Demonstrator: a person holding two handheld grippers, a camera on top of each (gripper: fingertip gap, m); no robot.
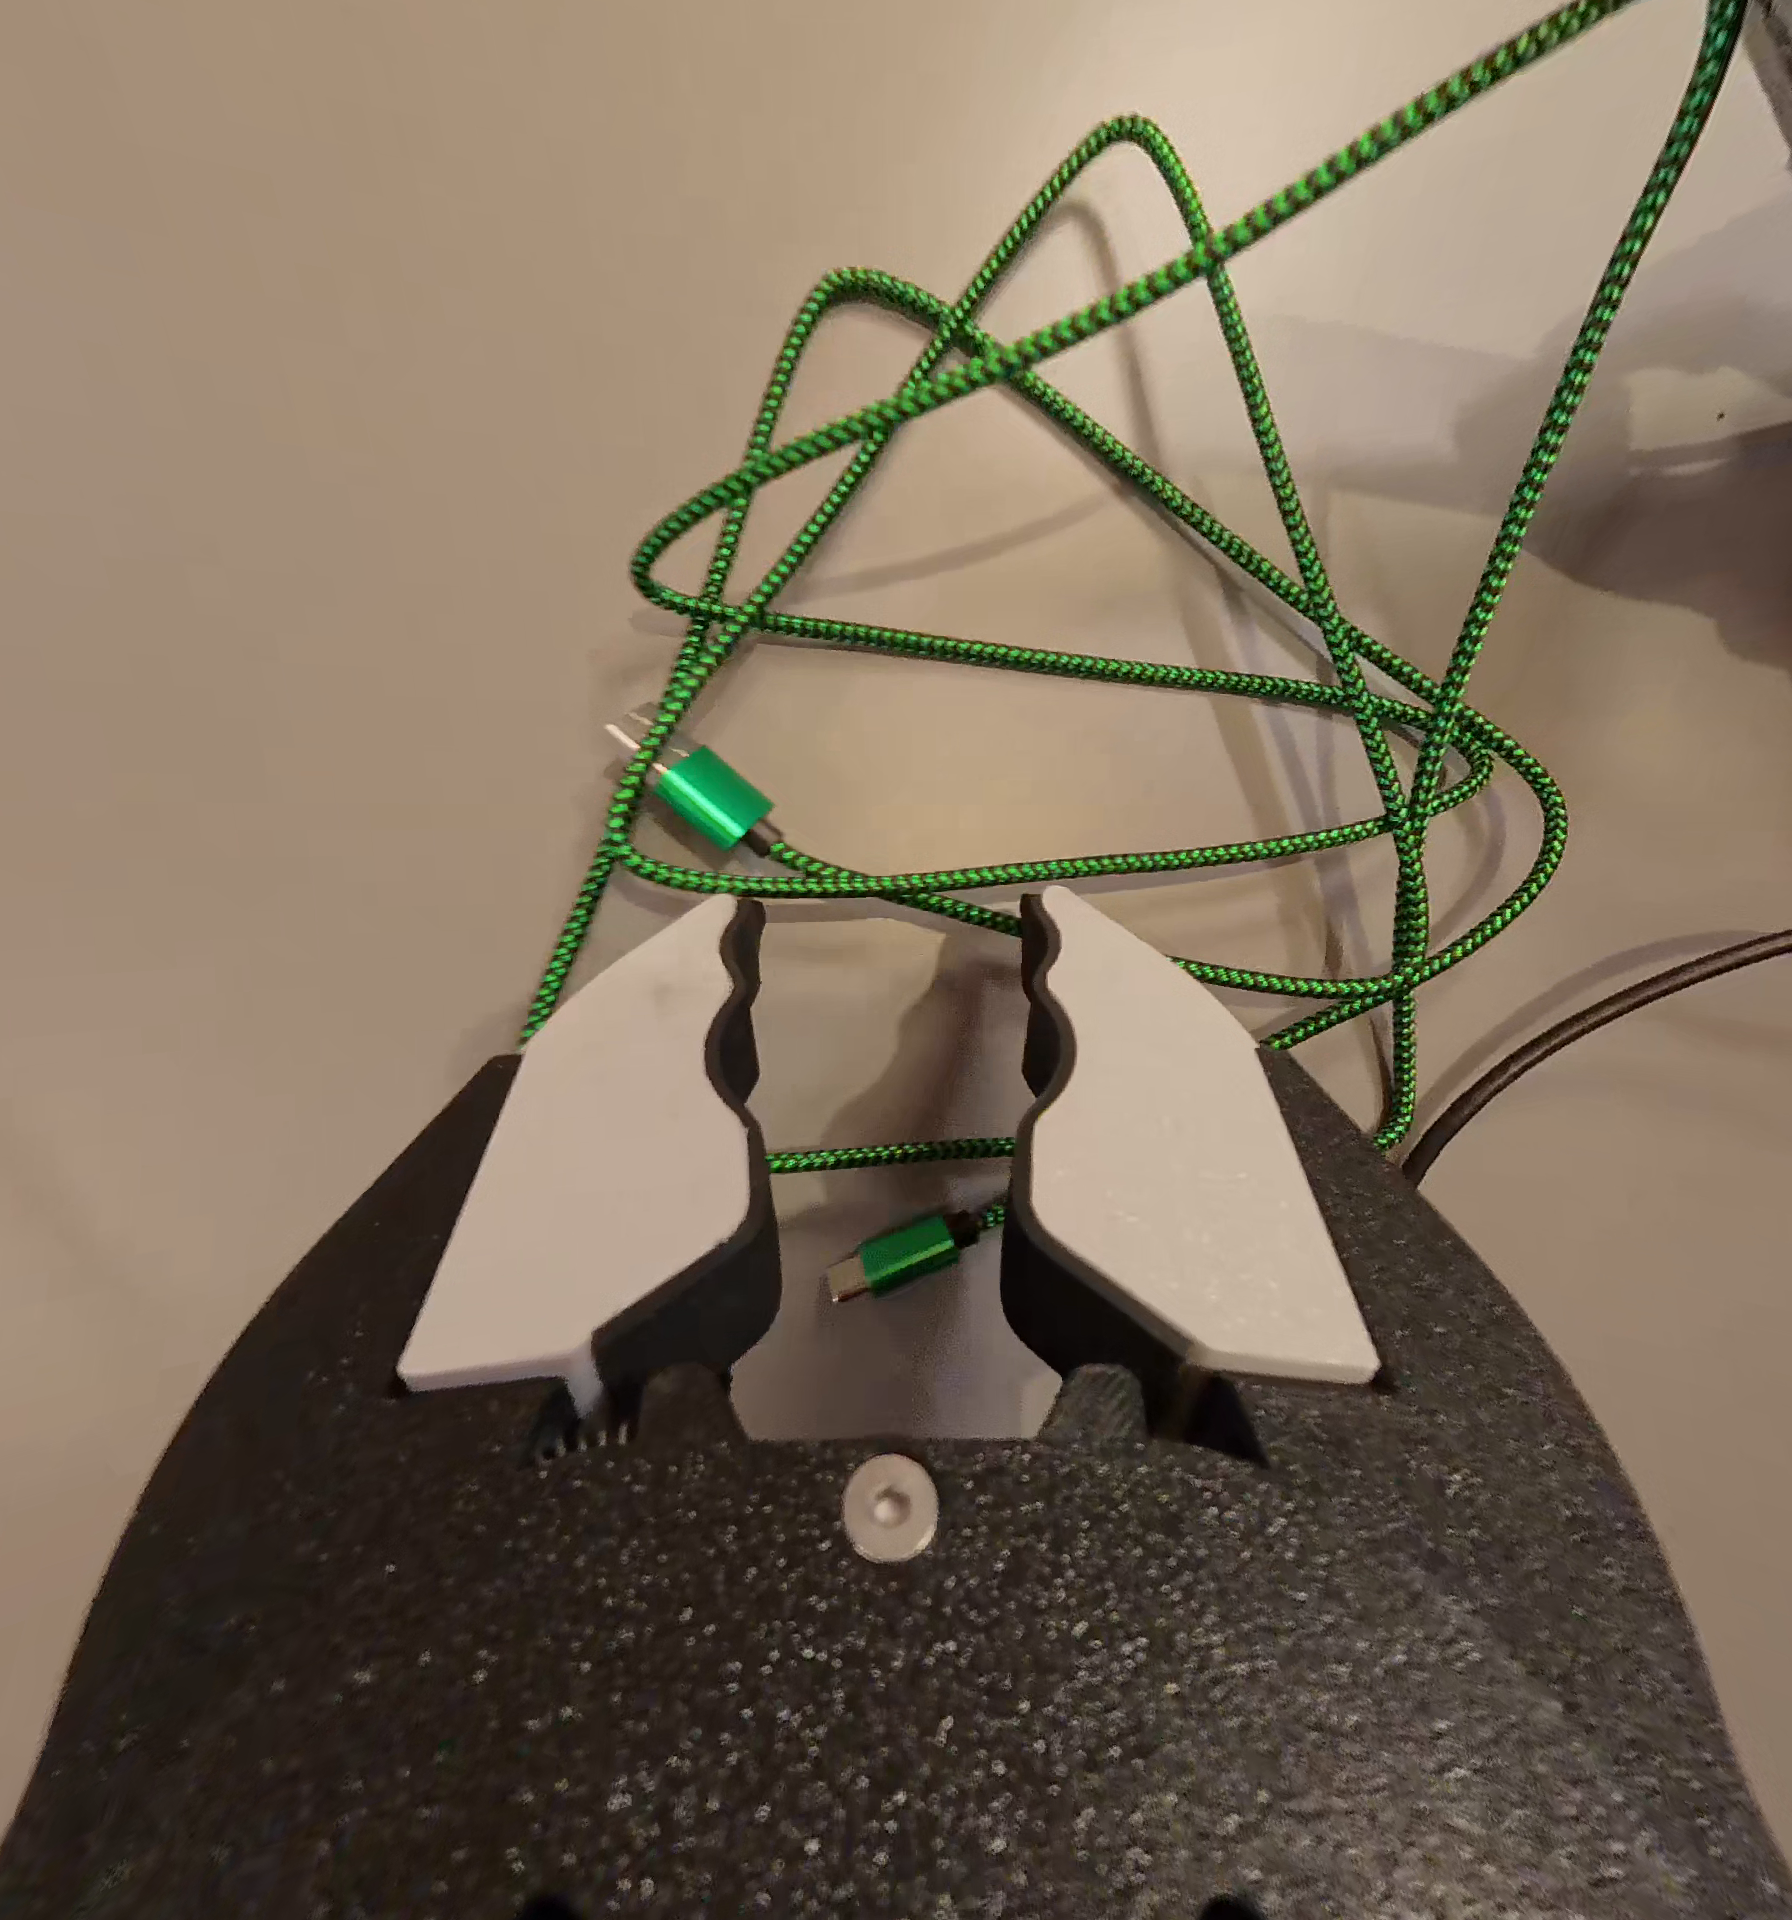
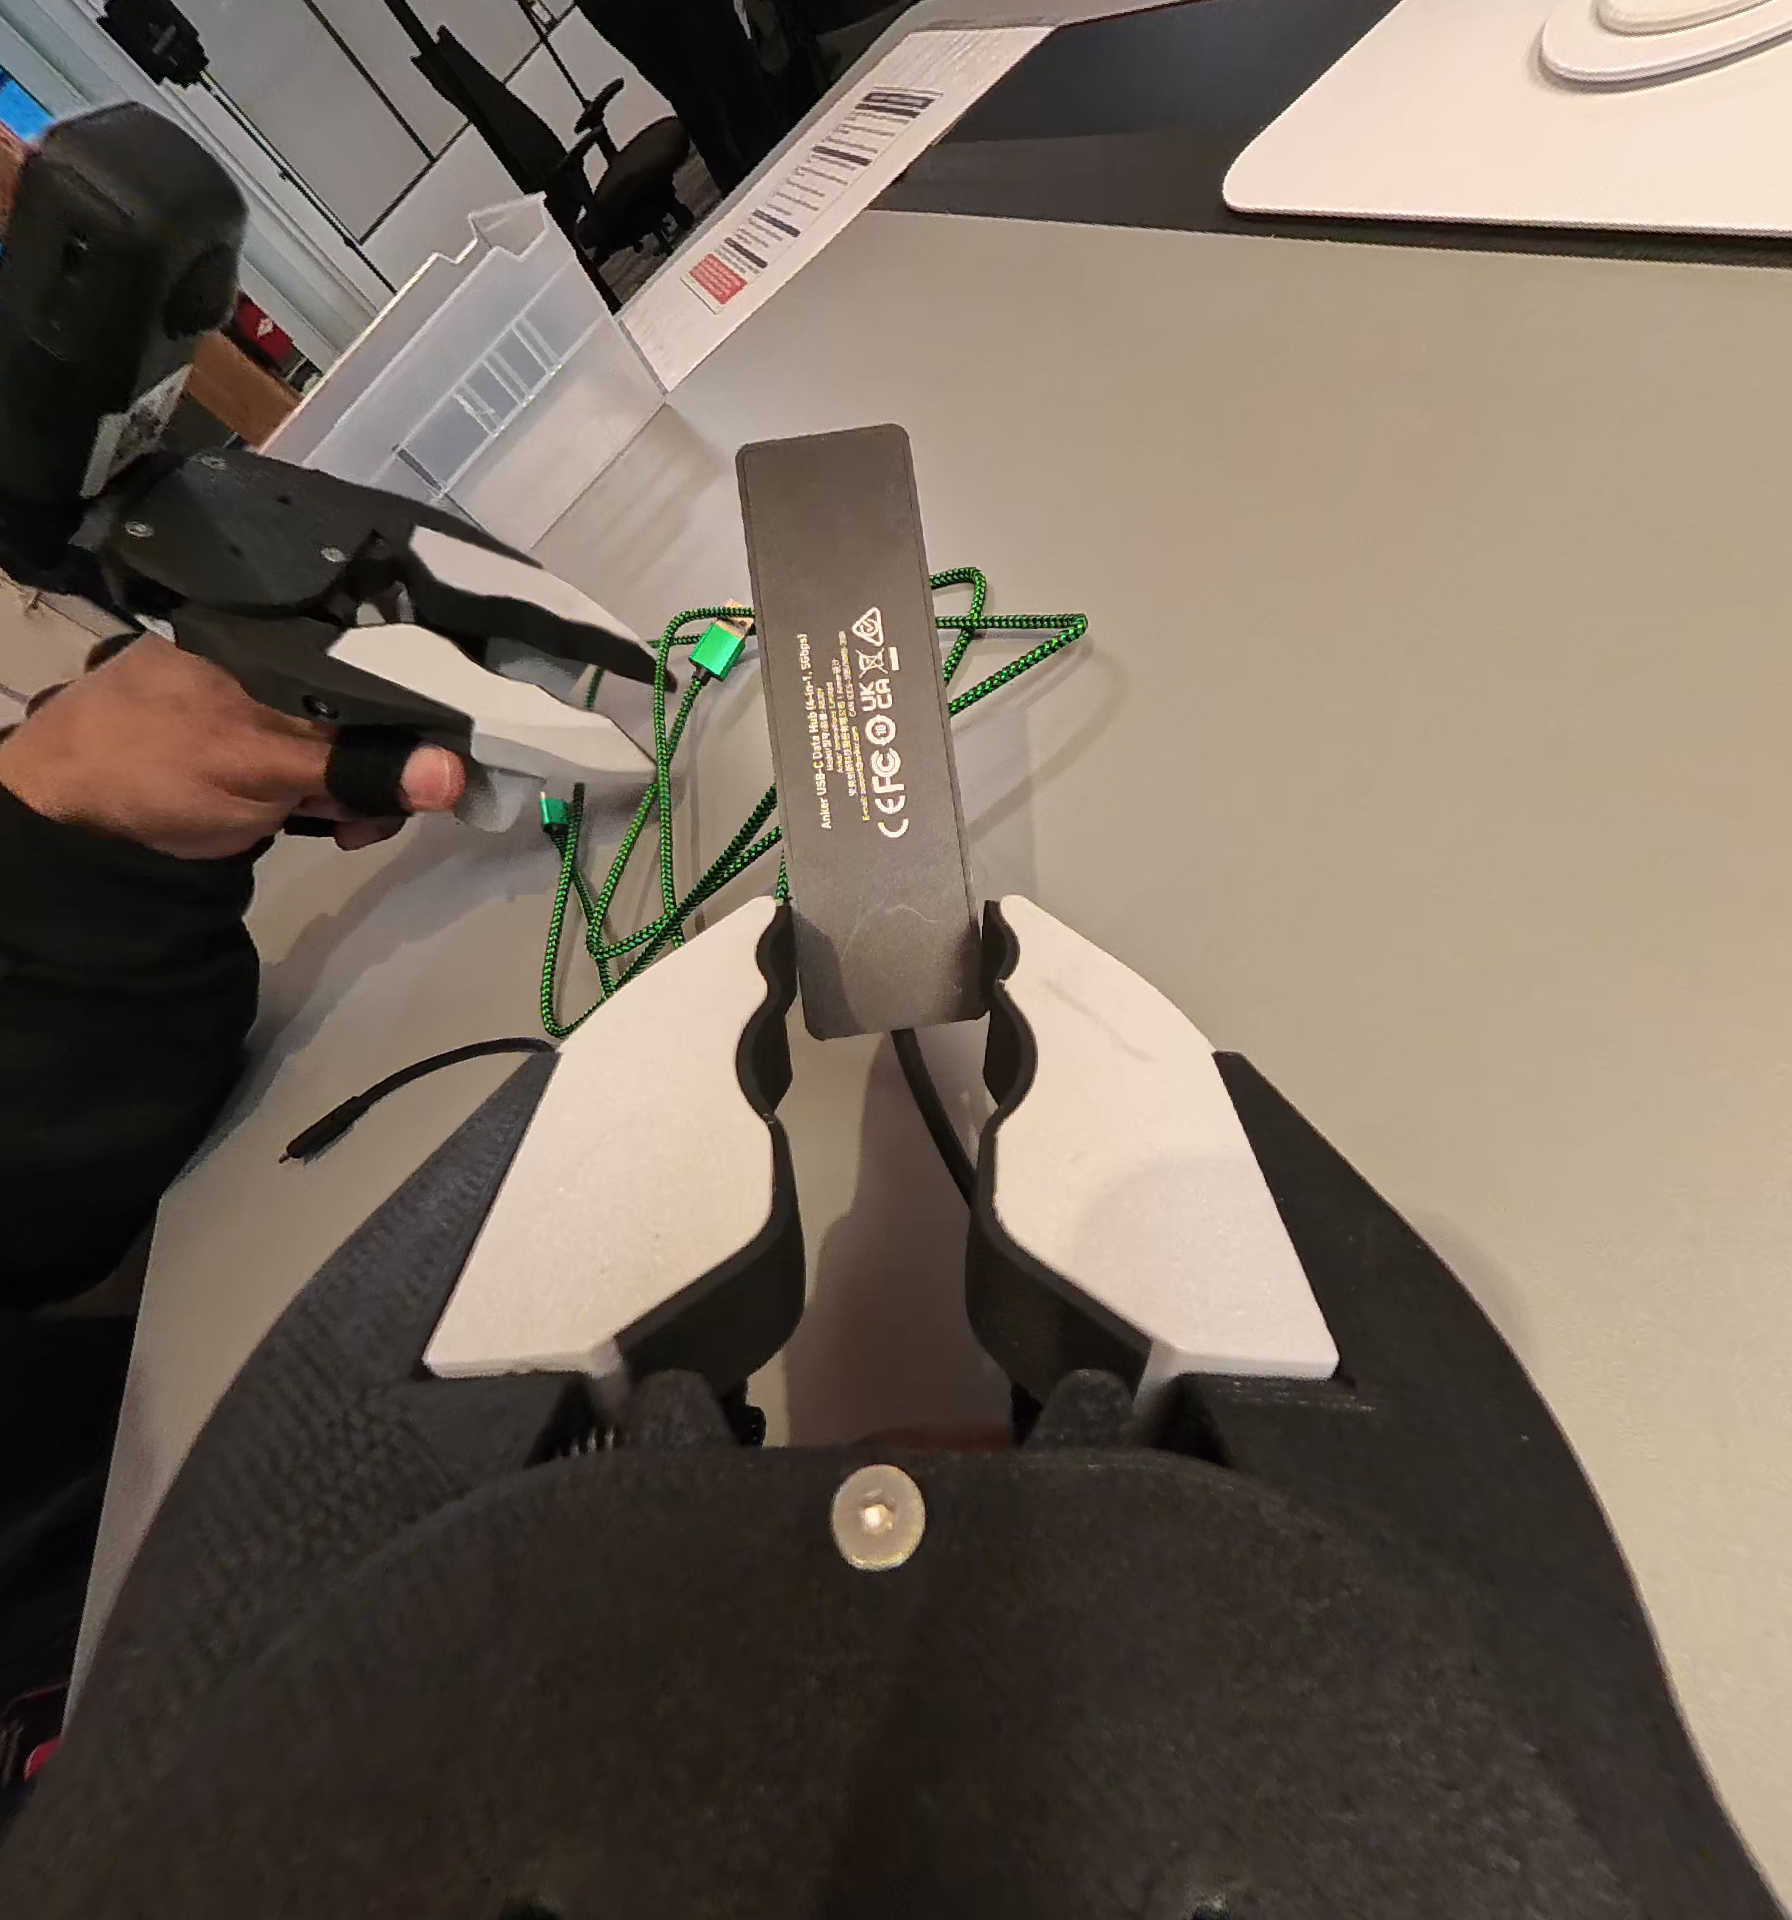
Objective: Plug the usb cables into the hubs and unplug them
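A green braided USB cable (image 1: 1079, 665) lies tangled on the grey table. Its large green plug (image 1: 710, 798) lies just beyond my left gripper (image 1: 890, 920), which is open and empty above the table. The cable's small green plug (image 1: 897, 1265) lies between the fingers, below them. My right gripper (image 2: 887, 920) is shut on the near end of a black USB hub (image 2: 856, 717), held above the table with its printed underside facing the camera. The left gripper (image 2: 653, 717) also shows in the right wrist view, over the cable (image 2: 663, 883), held by a hand (image 2: 196, 769).
The hub's own black lead (image 2: 404, 1091) runs across the table at the left, its plug end loose. A clear plastic box (image 2: 497, 353) and a white printed sheet (image 2: 819, 187) stand at the far edge. A white pad (image 2: 1546, 135) lies on a black mat at the far right. The hub's own black lead (image 2: 404, 1091) is about 15 cm from my left fingertips and 25 cm from my right.
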